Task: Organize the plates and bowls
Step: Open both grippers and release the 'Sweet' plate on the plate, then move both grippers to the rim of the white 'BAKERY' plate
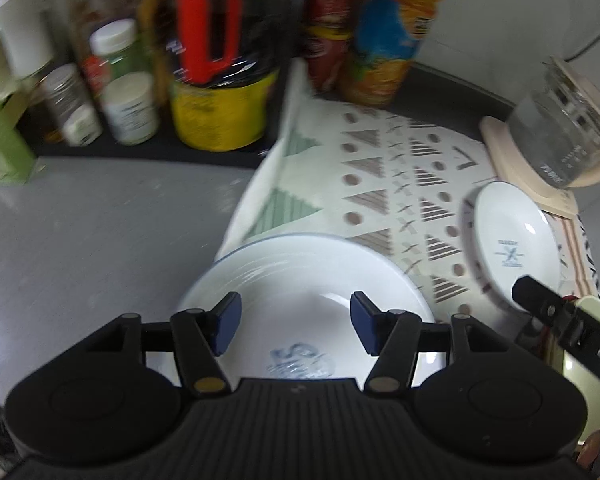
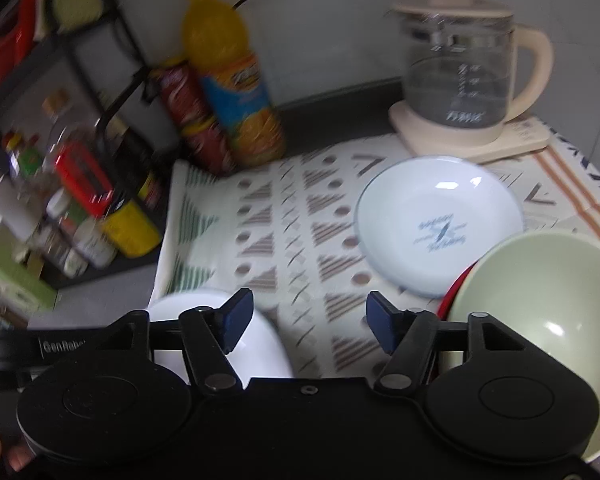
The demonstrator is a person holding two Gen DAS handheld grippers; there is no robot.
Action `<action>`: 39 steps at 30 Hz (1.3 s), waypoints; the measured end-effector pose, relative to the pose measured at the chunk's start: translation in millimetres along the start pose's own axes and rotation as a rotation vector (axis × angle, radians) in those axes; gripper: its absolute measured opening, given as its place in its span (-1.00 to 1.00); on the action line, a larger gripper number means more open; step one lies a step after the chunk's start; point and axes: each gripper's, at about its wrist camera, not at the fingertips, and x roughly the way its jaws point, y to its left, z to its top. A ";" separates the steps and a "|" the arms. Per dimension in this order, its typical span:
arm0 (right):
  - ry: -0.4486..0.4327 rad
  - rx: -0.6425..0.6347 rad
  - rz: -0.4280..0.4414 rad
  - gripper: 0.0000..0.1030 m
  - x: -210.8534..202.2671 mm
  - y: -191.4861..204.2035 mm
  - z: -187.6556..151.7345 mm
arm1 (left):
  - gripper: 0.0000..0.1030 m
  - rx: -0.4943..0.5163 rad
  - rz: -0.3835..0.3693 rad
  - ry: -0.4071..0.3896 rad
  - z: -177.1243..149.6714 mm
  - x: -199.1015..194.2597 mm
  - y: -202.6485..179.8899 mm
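Left gripper: jaws stood apart with nothing between them, poised above the large plate, which lay at the near left edge of the patterned cloth, partly overhanging the grey counter. No pad touched the plate. Right gripper: jaws likewise apart and empty, over bare cloth between the large plate on its left and the green bowl on its right.

Outward from the claws, the small plate sat further back on the cloth, its near rim just beside the green bowl; a red rim showed under the bowl, perhaps a second bowl, though too little was visible to tell. Behind stood a kettle on its base, a juice bottle and a shelf of jars.

Step in hand, as judged: a pause between placements, both grippers free and no dish held. The plates lay well apart and unstacked, so sorting appeared only partly done. The next move would likely call for one gripper to descend on a rim, most plausibly that of the small plate, pinch it edge-on, lift it clear of the bowl, and set it centred on the large plate. Thin glazed rims would offer little purchase, so a slip was a risk.
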 end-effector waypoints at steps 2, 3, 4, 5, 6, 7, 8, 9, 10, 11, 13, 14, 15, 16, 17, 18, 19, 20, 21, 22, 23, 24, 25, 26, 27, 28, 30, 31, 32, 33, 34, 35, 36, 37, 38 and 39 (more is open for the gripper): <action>-0.014 0.022 -0.013 0.26 0.6 -6.6 6.1 | 0.14 0.020 -0.015 -0.004 5.3 2.9 -8.9; -0.022 0.033 -0.020 0.28 0.8 -10.6 9.4 | 0.14 0.030 -0.023 -0.006 8.0 4.1 -13.1; -0.027 0.042 -0.027 0.32 1.3 -14.0 12.1 | 0.14 0.039 -0.032 -0.007 10.8 5.4 -17.3; -0.032 0.052 -0.035 0.35 1.9 -18.2 15.3 | 0.14 0.048 -0.039 -0.009 13.5 7.1 -21.6; -0.037 0.063 -0.044 0.36 2.7 -22.9 18.7 | 0.14 0.058 -0.048 -0.011 16.8 8.7 -26.2; -0.041 0.073 -0.051 0.36 3.2 -27.3 22.7 | 0.14 0.067 -0.058 -0.012 20.2 10.7 -31.1; -0.046 0.087 -0.059 0.37 3.9 -32.7 27.8 | 0.14 0.073 -0.069 -0.010 23.8 13.7 -36.2; -0.051 0.099 -0.066 0.37 4.3 -37.1 32.1 | 0.14 0.076 -0.082 -0.011 26.9 15.8 -40.5; -0.053 0.110 -0.075 0.38 5.1 -41.2 36.2 | 0.14 0.078 -0.090 -0.022 29.5 18.2 -45.5; -0.052 0.124 -0.083 0.39 6.5 -46.9 40.9 | 0.14 0.086 -0.095 -0.031 31.6 21.0 -52.0; -0.045 0.155 -0.092 0.39 9.8 -56.6 48.0 | 0.14 0.113 -0.100 -0.019 36.0 28.7 -66.4; -0.039 0.173 -0.102 0.39 12.4 -62.5 51.5 | 0.14 0.119 -0.111 -0.011 38.2 32.6 -72.7; -0.036 0.187 -0.112 0.39 14.3 -67.1 54.1 | 0.14 0.123 -0.128 -0.005 40.3 35.9 -77.7; -0.034 0.201 -0.122 0.39 15.8 -71.9 56.6 | 0.14 0.129 -0.141 0.004 42.0 39.6 -83.1; -0.033 0.216 -0.132 0.39 16.9 -77.8 58.4 | 0.14 0.138 -0.150 0.012 43.4 42.8 -87.9; -0.031 0.231 -0.140 0.39 18.5 -84.0 59.9 | 0.14 0.149 -0.155 0.018 44.9 46.4 -92.7; -0.027 0.246 -0.148 0.39 20.1 -90.1 61.1 | 0.14 0.159 -0.157 0.025 46.0 50.2 -96.8; -0.021 0.259 -0.158 0.39 21.5 -95.3 62.1 | 0.14 0.166 -0.159 0.031 47.5 53.7 -100.9; -0.016 0.273 -0.170 0.39 23.2 -101.5 62.9 | 0.14 0.171 -0.163 0.036 48.8 57.1 -104.2; -0.013 0.285 -0.179 0.39 24.9 -107.0 63.3 | 0.14 0.174 -0.170 0.043 50.3 60.5 -107.5; -0.008 0.298 -0.189 0.39 26.7 -113.4 63.5 | 0.14 0.177 -0.176 0.049 51.6 63.8 -110.7; -0.002 0.310 -0.199 0.39 28.4 -118.7 64.0 | 0.14 0.180 -0.182 0.051 52.6 67.1 -113.8; 0.004 0.324 -0.208 0.39 30.2 -124.6 64.2 | 0.14 0.183 -0.185 0.054 53.3 70.9 -117.2; 0.009 0.338 -0.214 0.38 31.3 -129.6 64.3 | 0.14 0.183 -0.187 0.061 53.9 75.1 -120.1; 0.014 0.352 -0.218 0.38 33.2 -134.2 64.3 | 0.14 0.181 -0.189 0.071 54.5 79.6 -123.7; 0.021 0.367 -0.223 0.38 35.4 -138.7 64.5 | 0.14 0.178 -0.195 0.081 55.1 84.3 -126.7; 0.035 0.392 -0.229 0.38 40.7 -145.4 64.7 | 0.13 0.176 -0.206 0.103 54.9 93.4 -131.5; 0.042 0.399 -0.233 0.38 43.1 -148.5 65.0 | 0.13 0.177 -0.209 0.113 55.0 97.8 -133.3; 0.051 0.406 -0.237 0.37 46.5 -151.5 65.2 | 0.11 0.177 -0.210 0.124 54.7 102.3 -135.0; 0.061 0.413 -0.236 0.36 49.2 -154.5 65.9 | 0.07 0.176 -0.211 0.136 54.3 106.9 -136.1; 0.071 0.424 -0.236 0.31 52.5 -158.0 66.4 | 0.06 0.175 -0.214 0.148 54.1 111.2 -137.5; 0.084 0.439 -0.235 0.27 56.3 -162.2 66.6 | 0.04 0.174 -0.219 0.157 54.0 114.6 -138.8; 0.095 0.451 -0.240 0.24 59.8 -166.0 66.8 | 0.02 0.179 -0.223 0.161 54.0 117.5 -140.5; 0.107 0.463 -0.245 0.18 63.1 -170.3 67.5 | -0.03 0.191 -0.224 0.161 54.2 120.0 -142.8; 0.120 0.479 -0.241 0.16 66.9 -175.5 68.0 | -0.10 0.201 -0.222 0.166 54.5 123.1 -145.2; 0.132 0.499 -0.230 0.16 69.9 -180.3 68.0 | -0.13 0.200 -0.223 0.174 55.0 125.7 -146.5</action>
